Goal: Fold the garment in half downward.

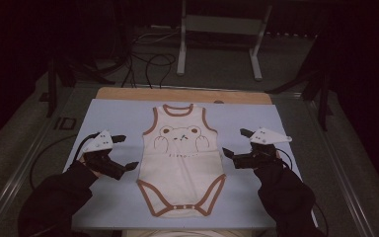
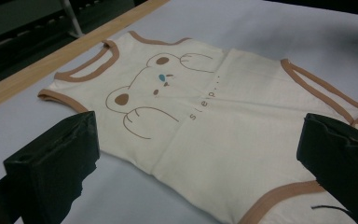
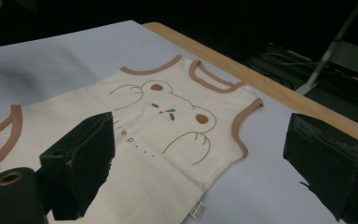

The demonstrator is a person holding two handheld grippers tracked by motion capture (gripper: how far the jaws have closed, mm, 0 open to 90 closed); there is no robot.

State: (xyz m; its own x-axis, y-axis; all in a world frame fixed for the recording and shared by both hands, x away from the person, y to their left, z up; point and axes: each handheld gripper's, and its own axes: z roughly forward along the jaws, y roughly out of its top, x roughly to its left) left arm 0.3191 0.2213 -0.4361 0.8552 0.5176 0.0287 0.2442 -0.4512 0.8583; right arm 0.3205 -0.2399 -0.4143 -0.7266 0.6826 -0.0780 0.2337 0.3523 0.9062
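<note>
Between the two grippers, on a pale blue mat (image 1: pixel 113 116), lies a cream sleeveless baby bodysuit (image 1: pixel 181 168), spread flat with its neck toward the far edge and its snap crotch toward the person. At its left side the left gripper (image 1: pixel 126 152) hovers with its jaws spread wide and nothing between them; one black finger (image 1: pixel 131 166) points at the garment's waist edge, just short of it, the other sits farther back near the armhole. In the left gripper view the bodysuit (image 2: pixel 214 116) fills the gap between the two dark pads, bear print and brown trim in plain sight, and neither pad presses the cloth. On the opposite side the right gripper (image 1: pixel 236 144) is likewise wide open and empty, its nearer finger (image 1: pixel 228 153) close to the garment's right edge; whether it touches cannot be told. The right gripper view looks across the bodysuit (image 3: pixel 168 135) from that flank, a small label at the side seam. Dark sleeves come in from below. The mat rests on a wooden tabletop (image 1: pixel 177 95) whose far strip shows bare. Beyond it is grey floor with looping black cables (image 1: pixel 150 64) and a pale metal stand (image 1: pixel 222 29), the room dim
</note>
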